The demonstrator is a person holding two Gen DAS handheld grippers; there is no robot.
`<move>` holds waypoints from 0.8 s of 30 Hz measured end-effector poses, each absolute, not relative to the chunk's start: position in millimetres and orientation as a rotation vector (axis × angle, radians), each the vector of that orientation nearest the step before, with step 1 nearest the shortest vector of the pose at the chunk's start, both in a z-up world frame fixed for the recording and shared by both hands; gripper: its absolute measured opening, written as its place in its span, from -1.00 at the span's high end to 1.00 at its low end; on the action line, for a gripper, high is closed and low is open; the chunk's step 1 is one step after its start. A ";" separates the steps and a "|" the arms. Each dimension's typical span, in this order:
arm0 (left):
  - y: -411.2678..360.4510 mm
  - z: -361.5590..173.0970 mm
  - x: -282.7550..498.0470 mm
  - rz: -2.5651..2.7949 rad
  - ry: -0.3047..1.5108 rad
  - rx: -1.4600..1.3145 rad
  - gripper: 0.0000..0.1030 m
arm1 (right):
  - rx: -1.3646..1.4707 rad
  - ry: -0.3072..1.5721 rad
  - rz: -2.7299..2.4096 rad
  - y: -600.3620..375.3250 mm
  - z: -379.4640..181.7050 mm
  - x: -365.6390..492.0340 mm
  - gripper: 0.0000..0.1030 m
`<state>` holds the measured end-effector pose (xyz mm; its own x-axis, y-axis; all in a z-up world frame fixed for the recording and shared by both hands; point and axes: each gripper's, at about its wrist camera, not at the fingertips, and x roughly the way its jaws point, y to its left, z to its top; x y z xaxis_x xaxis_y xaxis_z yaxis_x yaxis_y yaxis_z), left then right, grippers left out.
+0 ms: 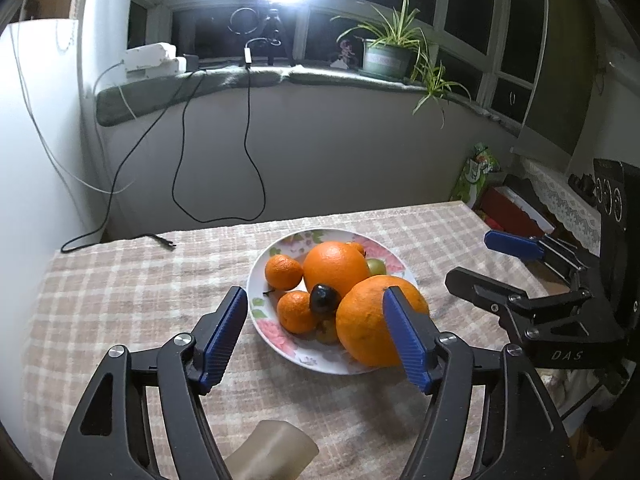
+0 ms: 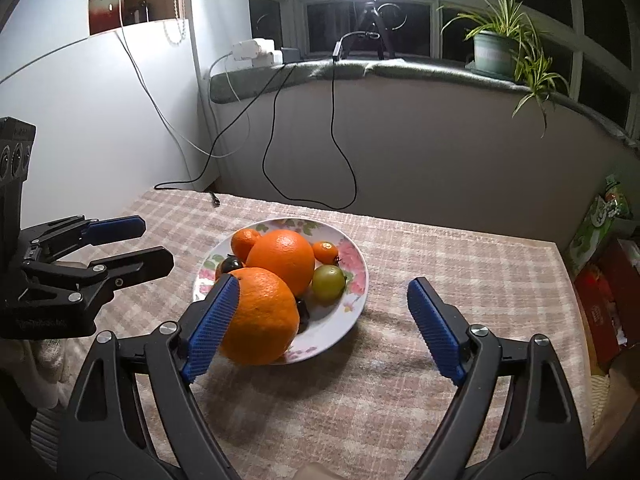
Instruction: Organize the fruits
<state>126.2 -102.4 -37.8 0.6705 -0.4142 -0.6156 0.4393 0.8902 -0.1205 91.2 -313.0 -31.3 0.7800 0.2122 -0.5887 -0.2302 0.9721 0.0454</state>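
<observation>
Fruits, 2 large oranges among small tangerines, a green tomato and a dark cherry, sat heaped on the round floral plate (image 1: 260,276) at the middle of the checked-cloth desk (image 1: 120,280). The nearest large round orange (image 1: 362,320) lay straight ahead of both tools, just beyond their tips. The left tool (image 1: 316,320) and right tool (image 2: 324,320) stood apart, gripping nothing; neither looked clearly nearer.

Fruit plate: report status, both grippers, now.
Left gripper open, empty. Right gripper open, empty. Fruit piled on plate, big orange nearest. Nothing blocking.
</observation>
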 end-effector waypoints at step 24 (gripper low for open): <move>-98.7 -33.1 103.0 -0.478 0.673 0.035 -0.41 | 0.001 0.618 0.206 -318.4 -28.5 63.9 -0.75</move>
<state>103.0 -98.7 -33.1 0.6782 -0.4143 -0.6069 0.4365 0.8916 -0.1209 63.9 -318.4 -28.5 0.7950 0.1921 -0.5753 -0.1917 0.9795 0.0620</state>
